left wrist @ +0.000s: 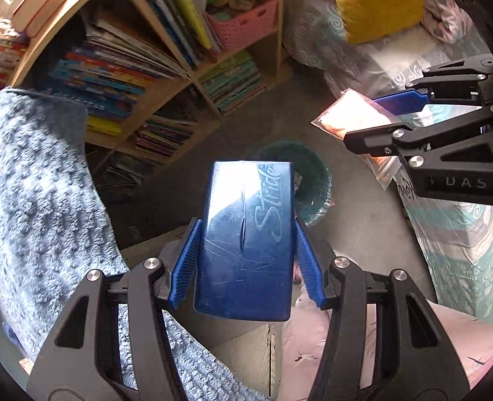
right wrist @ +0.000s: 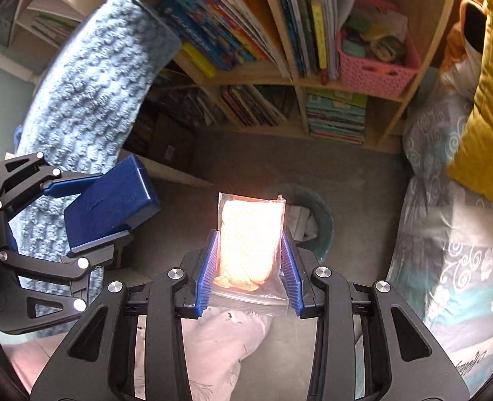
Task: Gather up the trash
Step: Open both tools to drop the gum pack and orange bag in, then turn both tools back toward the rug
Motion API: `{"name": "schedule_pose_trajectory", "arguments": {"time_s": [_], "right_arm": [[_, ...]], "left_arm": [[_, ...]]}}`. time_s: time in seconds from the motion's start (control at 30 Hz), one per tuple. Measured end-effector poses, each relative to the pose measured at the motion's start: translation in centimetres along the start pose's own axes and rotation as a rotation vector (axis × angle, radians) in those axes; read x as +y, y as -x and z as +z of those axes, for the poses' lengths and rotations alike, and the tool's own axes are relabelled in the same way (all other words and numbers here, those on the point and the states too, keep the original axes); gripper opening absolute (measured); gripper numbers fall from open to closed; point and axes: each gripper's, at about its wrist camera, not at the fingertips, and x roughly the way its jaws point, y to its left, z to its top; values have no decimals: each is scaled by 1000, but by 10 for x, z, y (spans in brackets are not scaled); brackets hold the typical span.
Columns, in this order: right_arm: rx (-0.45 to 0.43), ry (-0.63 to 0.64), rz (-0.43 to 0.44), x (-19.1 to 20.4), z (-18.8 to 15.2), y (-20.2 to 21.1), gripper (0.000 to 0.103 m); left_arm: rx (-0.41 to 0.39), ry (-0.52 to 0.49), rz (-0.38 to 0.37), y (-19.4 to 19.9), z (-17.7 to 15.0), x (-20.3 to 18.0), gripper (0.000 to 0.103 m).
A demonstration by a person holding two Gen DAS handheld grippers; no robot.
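My left gripper is shut on a dark blue Stride pack, gripped by its long sides and held above the floor. The same blue pack shows at the left of the right wrist view, in the left gripper. My right gripper is shut on a clear plastic bag with pale crumpled contents. That bag and the right gripper appear at the right of the left wrist view. A dark green bin stands on the floor below both, partly hidden; the bin lies behind the bag.
A wooden bookshelf full of books, with a pink basket, stands behind the bin. A blue knitted blanket hangs at the left. A bed with patterned cover and a yellow pillow is at the right. A person's pink-clad leg is below.
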Motion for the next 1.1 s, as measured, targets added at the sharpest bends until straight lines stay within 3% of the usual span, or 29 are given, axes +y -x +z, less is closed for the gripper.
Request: {"name": "schedule_pose_trajectory", "arguments": {"time_s": [0.13, 0.23, 0.3, 0.8, 0.93, 1.1], "right_arm": [[2, -39, 9, -12, -3, -6, 40], [0, -52, -1, -18, -4, -7, 57], [-7, -69, -6, -23, -4, -5, 62], [-29, -88, -15, -29, 13, 6, 63], [-43, -74, -10, -18, 23, 10, 67], [-116, -41, 47, 3, 43, 28, 78]], "left_arm": [[7, -22, -16, -9, 9, -8, 55], [11, -47, -2, -11, 14, -10, 76], [10, -51, -8, -11, 17, -10, 77], [-28, 1, -21, 3, 18, 10, 82], [-52, 60, -33, 14, 13, 24, 82], [-144, 207, -60, 50, -5, 59, 83]]}}
